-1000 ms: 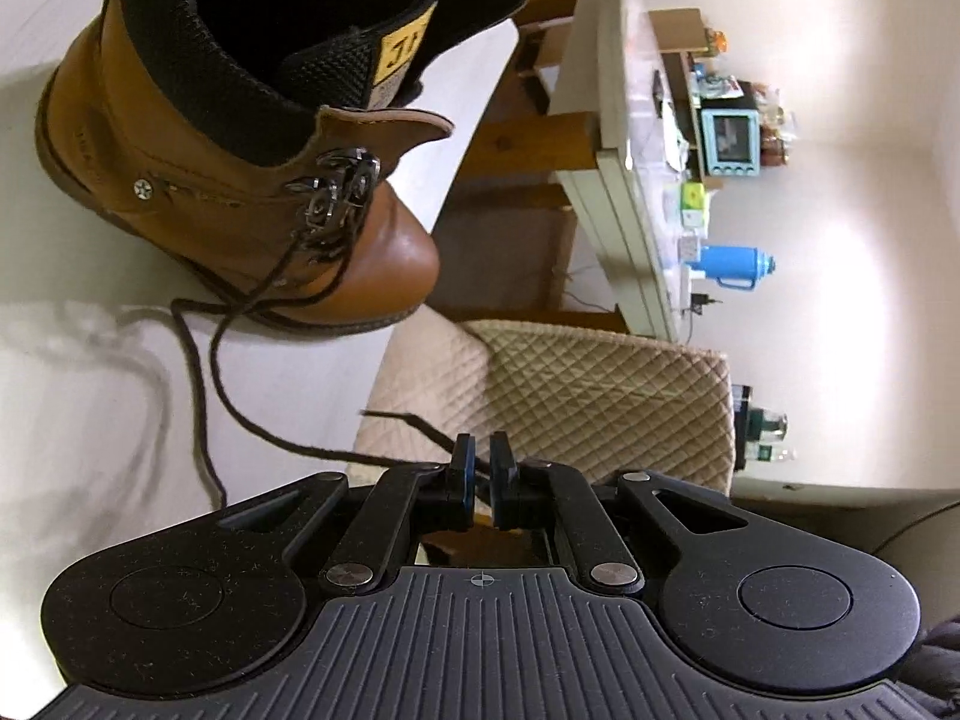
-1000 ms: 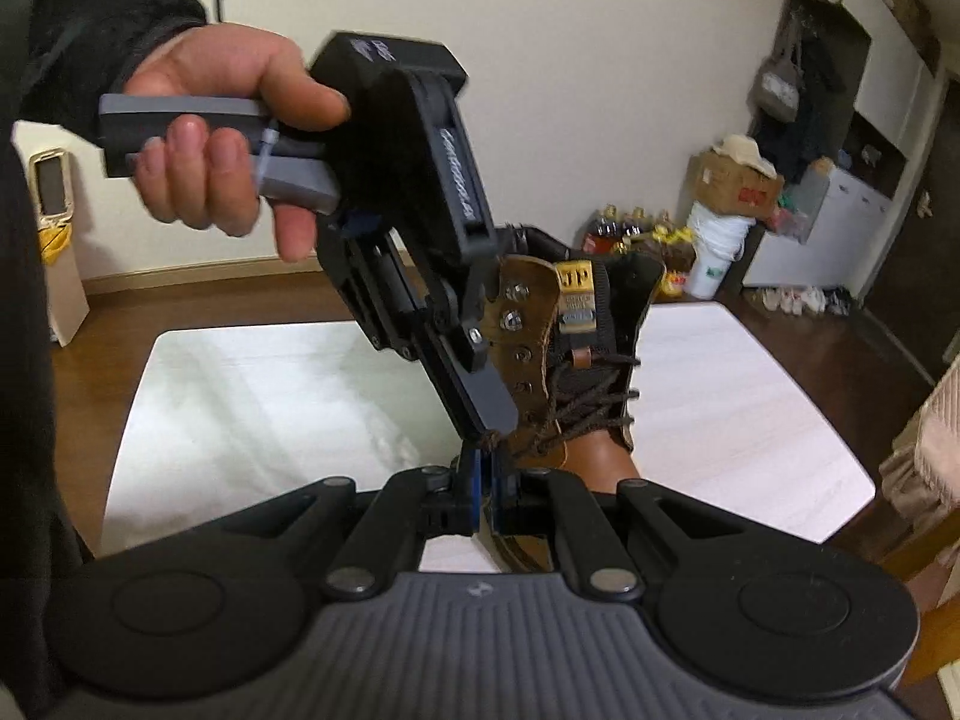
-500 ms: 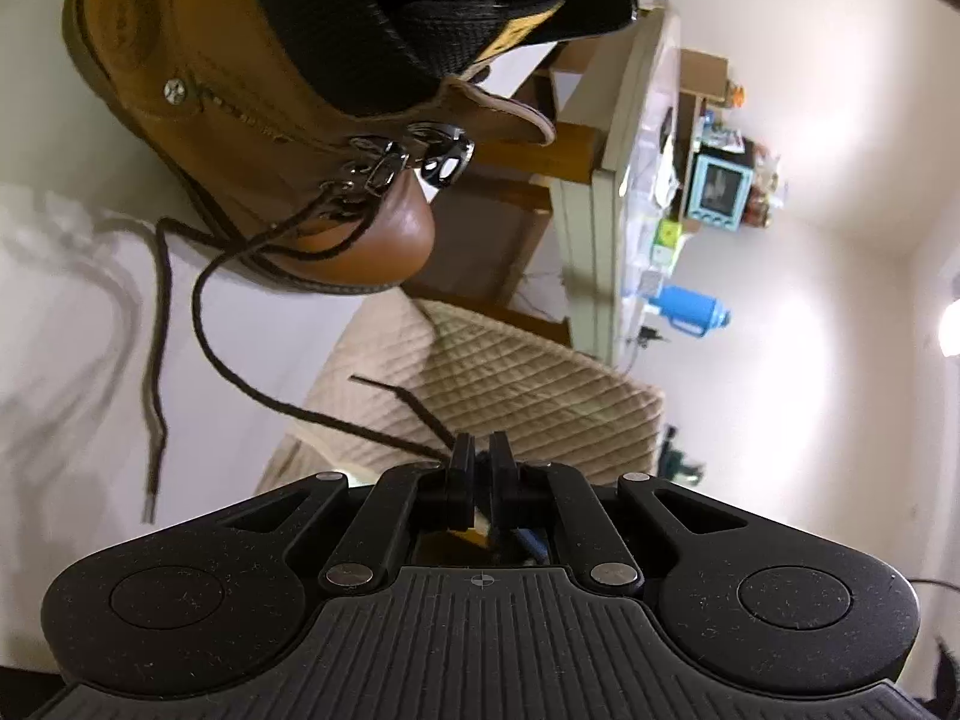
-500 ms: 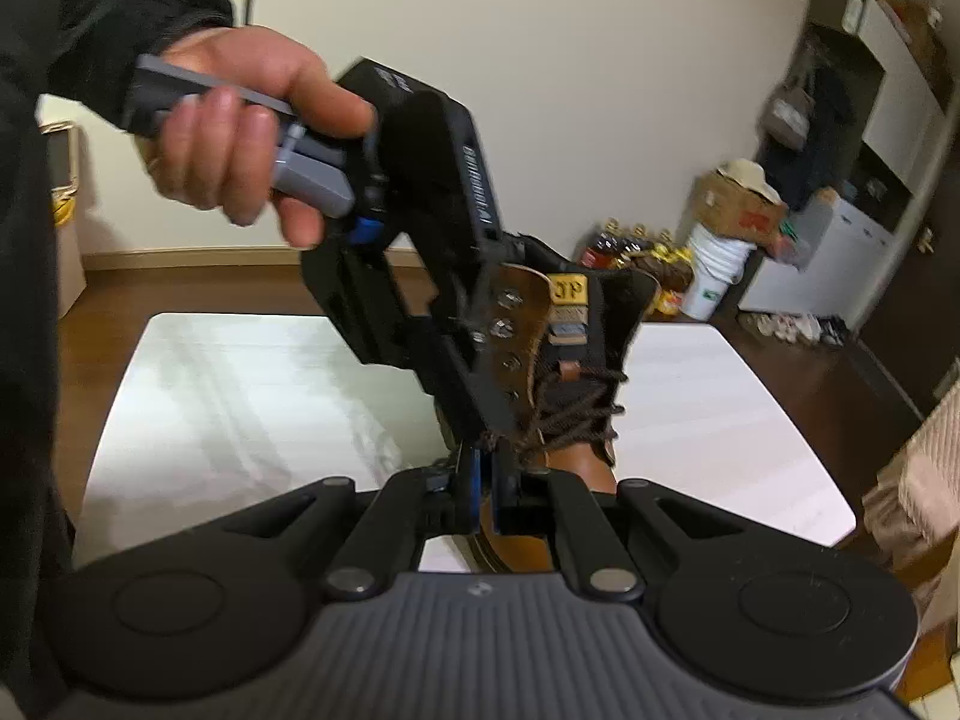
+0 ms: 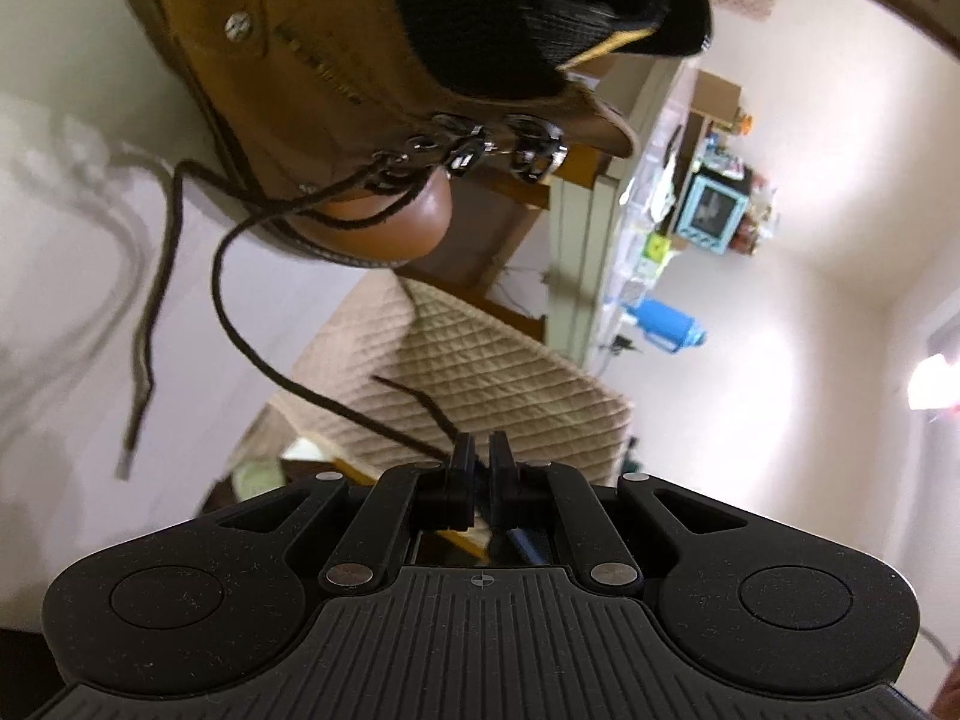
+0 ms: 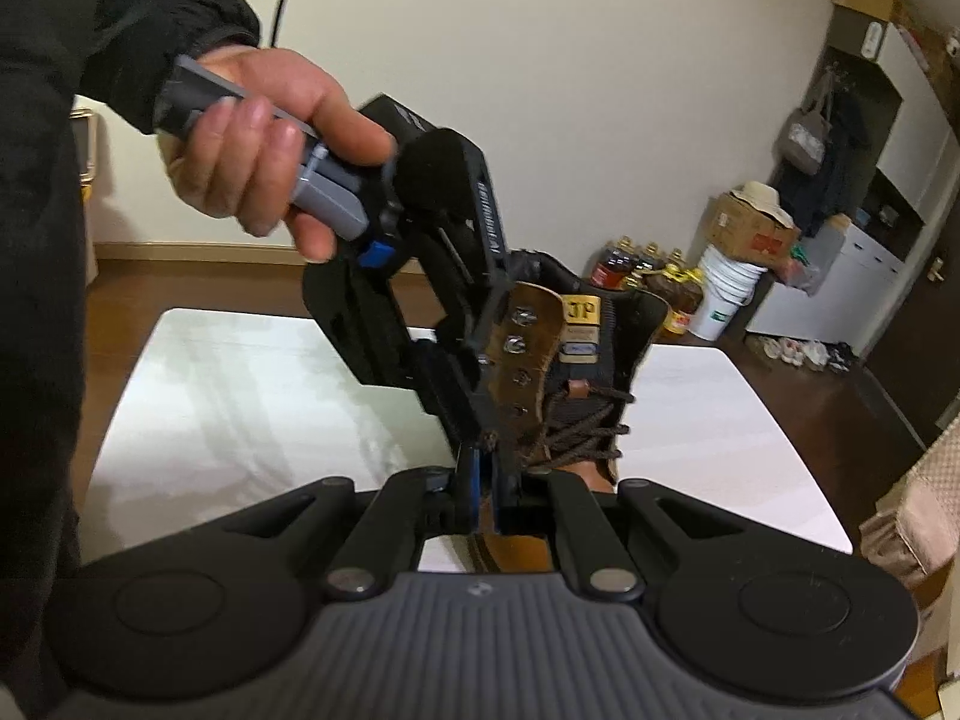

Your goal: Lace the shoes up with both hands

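I'm over a white table (image 6: pixel 240 396), its top bare and glossy out beyond my right fingers. Past its far edge I see brown wood floor and a cream wall. Far right of my fingertips there's a white bucket (image 6: pixel 723 291) beside a row of bottles (image 6: pixel 648 267), and a cardboard box (image 6: pixel 753 225) with a pale hat lying on top; what's inside the bucket and box I can't tell. Through the left camera, a quilted beige cushion (image 5: pixel 480 372) lies just ahead of the fingers.

The brown boot (image 6: pixel 576 372) stands on the table directly in front of my right gripper (image 6: pixel 486 480), toe toward me, partly laced. The right jaws are nearly together, but whether they pinch anything I can't tell. My left hand (image 6: pixel 258 150) holds the left gripper (image 5: pixel 478 456) against the boot's side; its jaws are pressed narrow on the dark lace (image 5: pixel 252 324), which runs up to the eyelet hooks (image 5: pixel 480 150).
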A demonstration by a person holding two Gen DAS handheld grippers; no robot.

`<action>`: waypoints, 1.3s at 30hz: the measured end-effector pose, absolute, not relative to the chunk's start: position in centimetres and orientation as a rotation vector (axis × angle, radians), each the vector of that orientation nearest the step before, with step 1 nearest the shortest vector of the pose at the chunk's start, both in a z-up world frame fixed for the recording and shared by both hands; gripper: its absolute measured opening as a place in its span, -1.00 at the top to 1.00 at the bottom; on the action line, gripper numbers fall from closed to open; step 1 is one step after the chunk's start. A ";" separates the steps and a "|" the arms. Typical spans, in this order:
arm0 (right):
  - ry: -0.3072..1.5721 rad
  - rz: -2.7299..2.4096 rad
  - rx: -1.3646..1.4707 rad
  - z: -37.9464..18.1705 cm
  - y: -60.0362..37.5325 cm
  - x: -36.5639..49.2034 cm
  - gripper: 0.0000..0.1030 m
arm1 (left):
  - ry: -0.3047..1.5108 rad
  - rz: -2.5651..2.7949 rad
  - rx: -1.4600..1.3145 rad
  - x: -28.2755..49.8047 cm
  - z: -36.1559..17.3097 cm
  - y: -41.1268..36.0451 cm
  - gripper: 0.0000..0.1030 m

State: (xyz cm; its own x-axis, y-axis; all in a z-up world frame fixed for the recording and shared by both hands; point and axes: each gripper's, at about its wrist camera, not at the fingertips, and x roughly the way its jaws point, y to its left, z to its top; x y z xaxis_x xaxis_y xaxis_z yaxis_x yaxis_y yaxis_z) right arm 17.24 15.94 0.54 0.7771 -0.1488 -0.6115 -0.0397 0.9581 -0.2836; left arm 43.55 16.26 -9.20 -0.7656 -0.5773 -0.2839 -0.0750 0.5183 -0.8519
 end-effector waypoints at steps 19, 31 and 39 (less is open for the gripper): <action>0.627 -0.093 -0.390 1.2 16.3 16.8 0.91 | 2.350 -1.103 -0.763 42.4 -12.7 15.9 0.94; 0.672 -0.187 -0.271 0.9 14.5 16.9 0.90 | 2.306 -1.044 -0.870 42.1 -13.2 17.9 0.94; 0.688 -0.149 -0.283 0.5 14.9 17.0 0.90 | 2.321 -1.046 -0.855 41.5 -13.3 17.0 0.94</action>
State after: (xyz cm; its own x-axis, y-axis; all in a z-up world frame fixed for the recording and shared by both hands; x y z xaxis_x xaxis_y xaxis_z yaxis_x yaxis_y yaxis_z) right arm 17.04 14.88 0.54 0.7642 -0.2274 -0.6036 0.0422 0.9514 -0.3049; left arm 41.47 17.01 -13.29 -0.7057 -0.6935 -0.1451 -0.3505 0.5197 -0.7791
